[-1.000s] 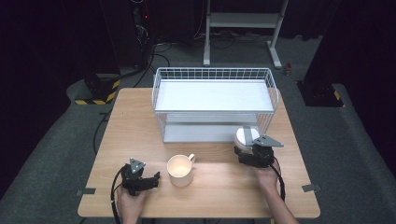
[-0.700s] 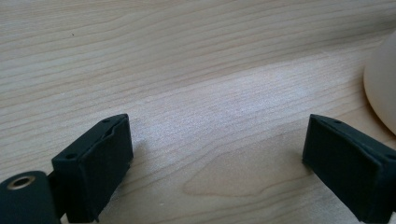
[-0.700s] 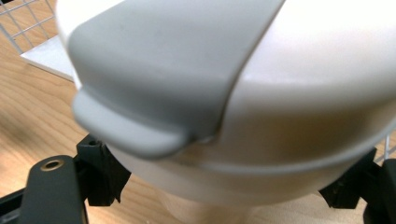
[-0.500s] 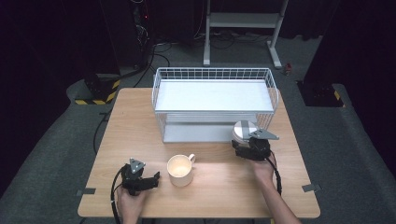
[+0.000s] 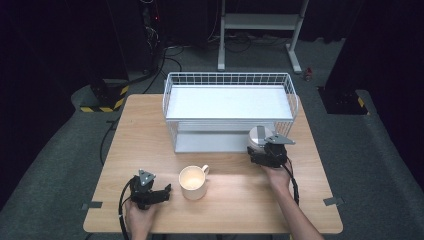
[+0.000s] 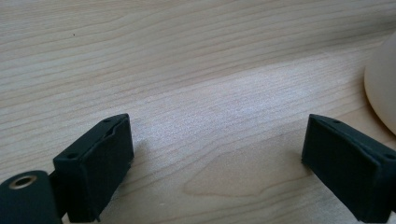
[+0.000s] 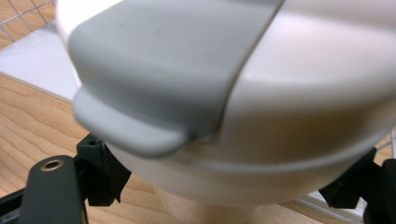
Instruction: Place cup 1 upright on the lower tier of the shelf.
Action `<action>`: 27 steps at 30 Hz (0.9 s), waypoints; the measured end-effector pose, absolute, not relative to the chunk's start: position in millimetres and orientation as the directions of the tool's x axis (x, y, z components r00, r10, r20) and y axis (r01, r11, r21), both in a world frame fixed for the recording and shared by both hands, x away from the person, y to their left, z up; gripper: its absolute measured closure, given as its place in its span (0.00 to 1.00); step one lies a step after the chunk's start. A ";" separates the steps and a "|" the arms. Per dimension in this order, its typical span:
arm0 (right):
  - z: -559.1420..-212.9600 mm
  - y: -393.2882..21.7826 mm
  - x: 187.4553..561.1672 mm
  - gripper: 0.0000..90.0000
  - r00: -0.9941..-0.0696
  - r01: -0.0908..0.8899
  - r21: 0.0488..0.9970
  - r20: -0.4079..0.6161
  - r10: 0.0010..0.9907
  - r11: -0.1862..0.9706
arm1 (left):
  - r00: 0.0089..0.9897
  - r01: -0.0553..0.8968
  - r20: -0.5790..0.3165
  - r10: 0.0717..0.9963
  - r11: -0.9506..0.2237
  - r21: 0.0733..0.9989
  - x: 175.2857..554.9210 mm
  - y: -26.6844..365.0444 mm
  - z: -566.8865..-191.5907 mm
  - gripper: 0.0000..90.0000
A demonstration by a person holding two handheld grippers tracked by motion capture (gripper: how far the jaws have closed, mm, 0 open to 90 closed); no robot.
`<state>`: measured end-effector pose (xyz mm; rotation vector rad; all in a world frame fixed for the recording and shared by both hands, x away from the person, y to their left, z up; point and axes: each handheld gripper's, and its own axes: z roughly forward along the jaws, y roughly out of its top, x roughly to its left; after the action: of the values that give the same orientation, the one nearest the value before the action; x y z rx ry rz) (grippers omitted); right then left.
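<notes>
- Two risks. Right gripper [image 5: 261, 154] grasps lidded cup [image 5: 258, 137] beneath its lid; wire rack [image 5: 230, 116] at 12 o'clock could snag it.
- Left gripper [image 5: 164, 192] released; mug [image 5: 192, 182] at 3 o'clock, easily bumped.

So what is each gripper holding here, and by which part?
The right gripper grips a white lidded container, fingers on either side of its body below the lid. The left gripper is open, holding nothing; the cream mug stands beside it.

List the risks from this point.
The right tool holds the lidded white cup close against the wire rack; moving on could knock the cup into the wires. Its grey lid may work loose. The open left tool lies beside the mug and could nudge it.
</notes>
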<state>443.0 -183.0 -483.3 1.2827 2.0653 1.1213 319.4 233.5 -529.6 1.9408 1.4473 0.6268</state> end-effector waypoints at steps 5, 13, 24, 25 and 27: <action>-484.4 -180.4 448.8 0.21 -0.455 0.513 0.828 0.039 0.889 0.226 | 0.286 0.660 0.007 0.958 -0.202 0.723 319.4 233.8 -529.5 0.10; -486.0 -180.7 451.7 0.21 -0.450 0.505 0.835 0.039 0.892 0.219 | 0.284 0.659 0.005 0.959 -0.199 0.725 319.4 233.6 -529.6 0.10; -484.6 -177.3 463.7 0.21 -0.448 0.507 0.828 0.016 0.894 0.240 | 0.285 0.660 0.007 0.958 -0.202 0.723 319.4 233.8 -529.5 0.10; -484.9 -177.0 463.9 0.21 -0.446 0.507 0.829 0.016 0.895 0.238 | 0.286 0.660 0.007 0.958 -0.202 0.723 319.4 233.8 -529.5 0.10; -485.4 -177.0 464.5 0.21 -0.445 0.506 0.830 0.017 0.895 0.236 | 0.283 0.659 0.004 0.959 -0.198 0.725 319.4 233.5 -529.6 0.10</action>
<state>464.5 -177.0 -485.4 1.2806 2.0461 1.1037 319.4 233.5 -529.6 1.9404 1.4476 0.6268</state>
